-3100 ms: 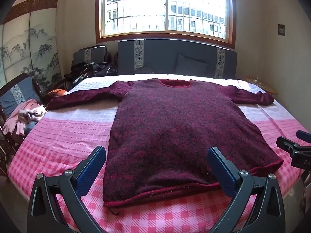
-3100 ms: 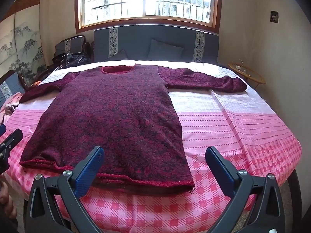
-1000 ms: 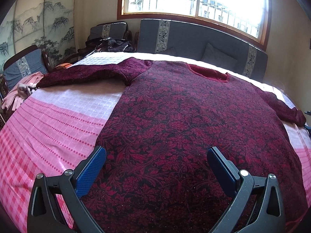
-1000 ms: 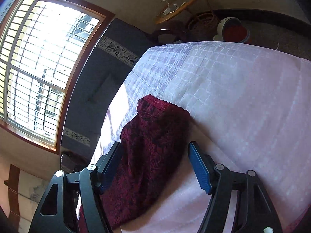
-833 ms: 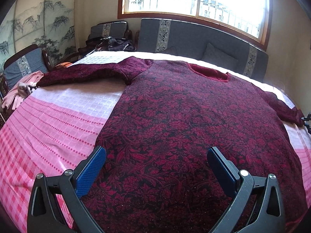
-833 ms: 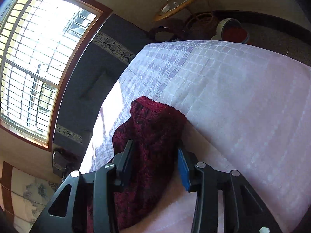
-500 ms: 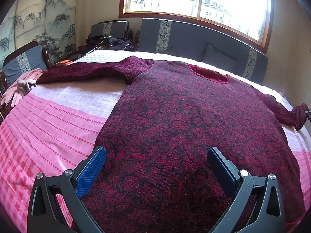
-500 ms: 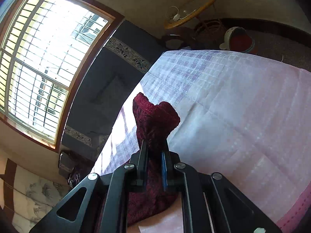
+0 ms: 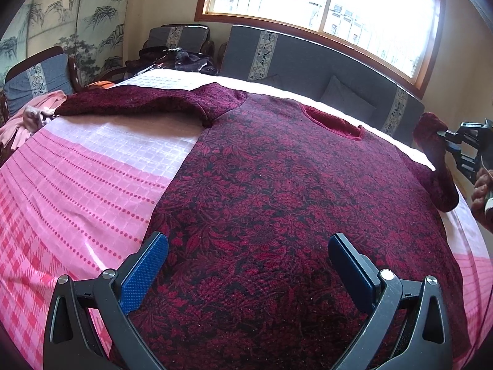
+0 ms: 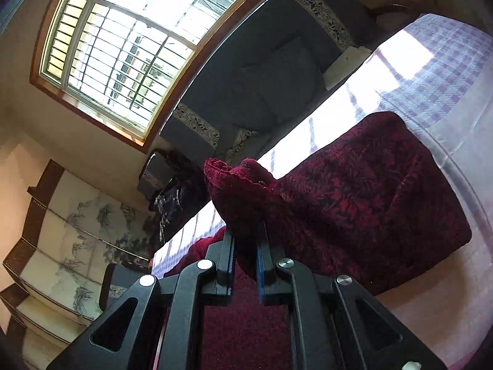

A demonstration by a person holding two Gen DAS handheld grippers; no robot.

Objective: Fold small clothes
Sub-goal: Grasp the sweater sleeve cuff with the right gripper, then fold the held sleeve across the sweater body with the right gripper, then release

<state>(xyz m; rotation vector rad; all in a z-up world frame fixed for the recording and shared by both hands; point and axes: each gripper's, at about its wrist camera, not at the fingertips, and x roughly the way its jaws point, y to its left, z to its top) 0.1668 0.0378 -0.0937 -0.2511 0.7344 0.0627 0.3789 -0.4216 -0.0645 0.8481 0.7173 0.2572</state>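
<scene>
A dark red patterned sweater (image 9: 277,191) lies flat on a pink checked bedspread (image 9: 77,178), its left sleeve (image 9: 138,101) stretched out toward the left. My left gripper (image 9: 246,259) is open and empty, hovering over the sweater's lower body. My right gripper (image 10: 245,243) is shut on the right sleeve cuff (image 10: 237,185) and holds it lifted off the bed; it also shows at the right edge of the left wrist view (image 9: 446,137), with the sleeve (image 9: 431,141) raised.
A grey padded headboard (image 9: 308,71) with a cushion runs under the window. Chairs with clothes (image 9: 175,52) stand at the far left, and pink clothes (image 9: 27,117) lie beside the bed. A painted folding screen (image 10: 61,231) stands by the wall.
My right gripper closed on the right sleeve cuff and lifted it up and inward over the bed. My left gripper stayed open over the sweater's body.
</scene>
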